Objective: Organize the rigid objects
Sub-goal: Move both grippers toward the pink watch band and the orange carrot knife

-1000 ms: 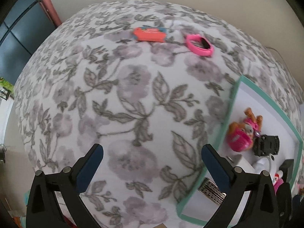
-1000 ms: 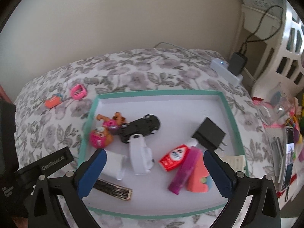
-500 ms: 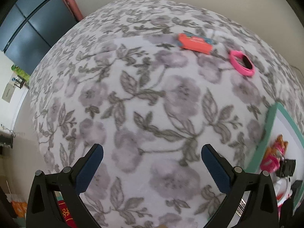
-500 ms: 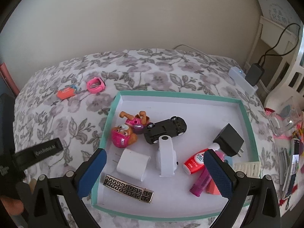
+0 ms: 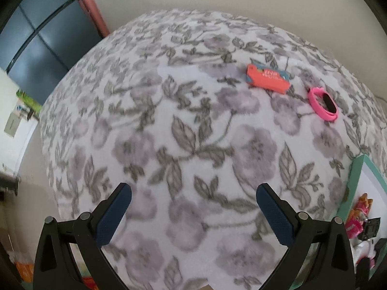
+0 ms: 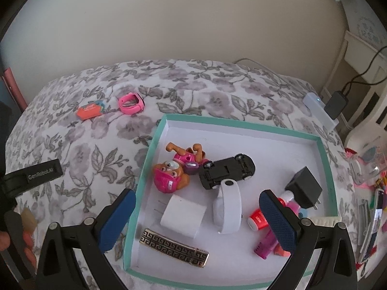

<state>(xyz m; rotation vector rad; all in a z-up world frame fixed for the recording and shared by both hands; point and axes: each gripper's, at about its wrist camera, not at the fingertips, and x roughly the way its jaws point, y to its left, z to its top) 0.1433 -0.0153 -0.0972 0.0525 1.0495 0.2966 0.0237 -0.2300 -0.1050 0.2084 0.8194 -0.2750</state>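
An orange card-like item (image 5: 268,78) (image 6: 88,110) and a pink watch (image 5: 323,104) (image 6: 130,100) lie on the floral bedspread (image 5: 193,145), far ahead of my open, empty left gripper (image 5: 193,205). A teal-rimmed white tray (image 6: 157,142) holds a pink puppy toy (image 6: 174,171), a black toy car (image 6: 227,171), a white charger (image 6: 183,216), a white band (image 6: 227,212), a patterned gold clip (image 6: 174,247), a black adapter (image 6: 303,189) and tubes. My right gripper (image 6: 197,207) hovers open above the tray's near half.
The tray's corner (image 5: 355,169) shows at the right edge of the left wrist view. The other gripper's black body (image 6: 31,176) sits left of the tray. A white bedside table with cables (image 6: 358,77) and clutter (image 6: 372,193) stand right of the bed. A wall runs behind.
My left gripper has swung left and away from the tray, bringing the orange item and pink watch toward the view's centre-right. My right gripper has shifted left and lifted over the tray.
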